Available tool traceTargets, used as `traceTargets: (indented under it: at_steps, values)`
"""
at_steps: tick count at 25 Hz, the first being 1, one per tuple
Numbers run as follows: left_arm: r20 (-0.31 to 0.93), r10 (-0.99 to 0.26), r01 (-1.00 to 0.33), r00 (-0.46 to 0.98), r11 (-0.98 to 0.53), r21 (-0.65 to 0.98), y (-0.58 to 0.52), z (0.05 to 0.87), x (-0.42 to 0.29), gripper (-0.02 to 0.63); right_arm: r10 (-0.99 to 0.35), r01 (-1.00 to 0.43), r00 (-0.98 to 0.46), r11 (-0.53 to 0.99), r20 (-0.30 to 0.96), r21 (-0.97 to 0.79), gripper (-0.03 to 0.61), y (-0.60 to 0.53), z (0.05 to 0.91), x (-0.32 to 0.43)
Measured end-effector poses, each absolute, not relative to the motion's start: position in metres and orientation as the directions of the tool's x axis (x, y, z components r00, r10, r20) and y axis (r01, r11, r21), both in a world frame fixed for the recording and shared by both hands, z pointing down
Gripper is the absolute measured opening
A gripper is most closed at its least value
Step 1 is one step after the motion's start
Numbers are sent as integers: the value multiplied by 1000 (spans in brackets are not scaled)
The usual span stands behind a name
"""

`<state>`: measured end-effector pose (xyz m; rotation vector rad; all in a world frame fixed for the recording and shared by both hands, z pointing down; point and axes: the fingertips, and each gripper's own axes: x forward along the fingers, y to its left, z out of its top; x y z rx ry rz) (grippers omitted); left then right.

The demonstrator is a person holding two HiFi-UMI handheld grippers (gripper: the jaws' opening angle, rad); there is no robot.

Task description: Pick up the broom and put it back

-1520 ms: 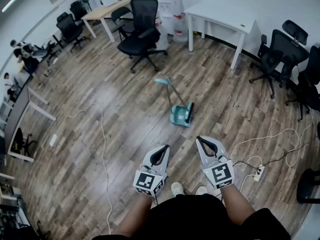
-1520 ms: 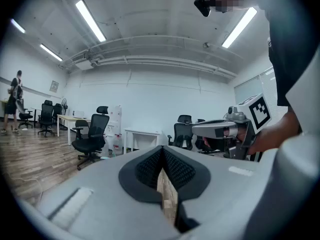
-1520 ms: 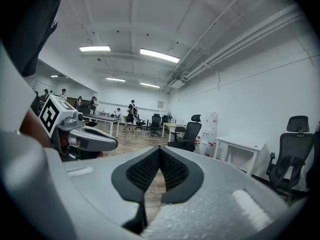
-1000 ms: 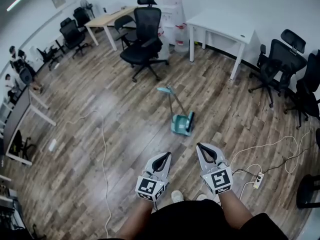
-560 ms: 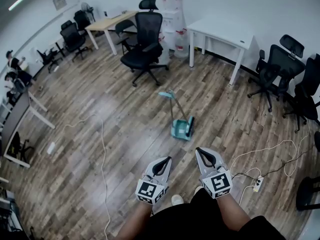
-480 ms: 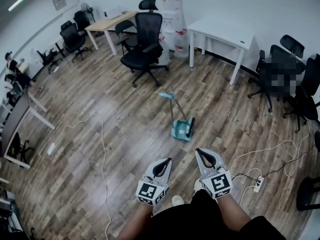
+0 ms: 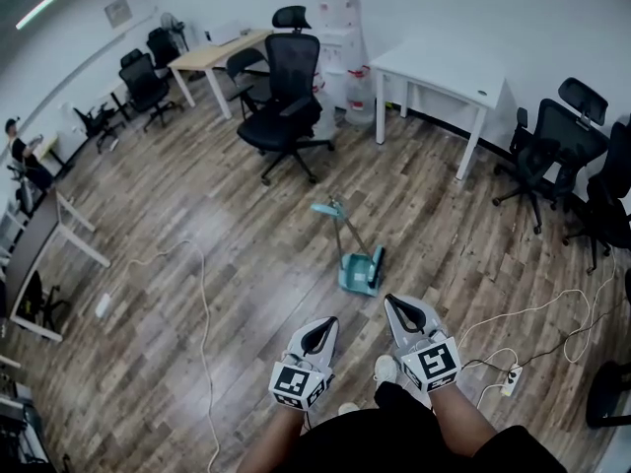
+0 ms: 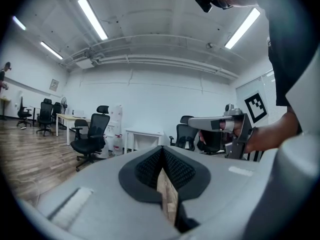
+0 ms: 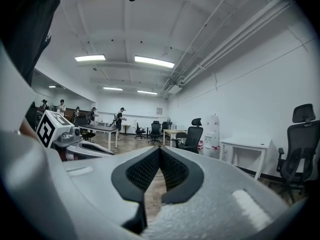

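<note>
Grippers: my left gripper and right gripper are both pressed together, hold nothing, and point level ahead of me.
Broom: teal broom lies on the wood floor with its dustpan, just ahead of my right gripper and apart from both.
Change: I have walked forward over the last moments. In the head view the gap between my jaws and the dustpan has shrunk. Both jaw pairs have stayed closed.
Gripper views: they show only the room, with a chair and a table; the broom lies below their line.
Meaning: approach nearly done, pick-up not begun. Next, I judge, I must dip a gripper and spread its jaws round the handle.
Hazard: a cable lies on the floor, well to the left.
</note>
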<state>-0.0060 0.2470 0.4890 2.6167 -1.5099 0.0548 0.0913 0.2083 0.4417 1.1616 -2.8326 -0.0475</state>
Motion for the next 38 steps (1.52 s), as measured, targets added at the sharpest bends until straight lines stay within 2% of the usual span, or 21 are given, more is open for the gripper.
traceTargets:
  at_steps: [16,24,38]
  values:
    - [116,-872,-880,475,-472,51,139,485,25,20,-642,-638,-767,766,27,79,3,105,433,116]
    - [160,-879,-893,449,-450,32,116,491,39,20,-575,-571,-814,818,79,75,3,83,449,123]
    - [189,-908,-928,373,-366,70,85,494,6,20,-541,-538,-834,841,106,56,3,43,460,95]
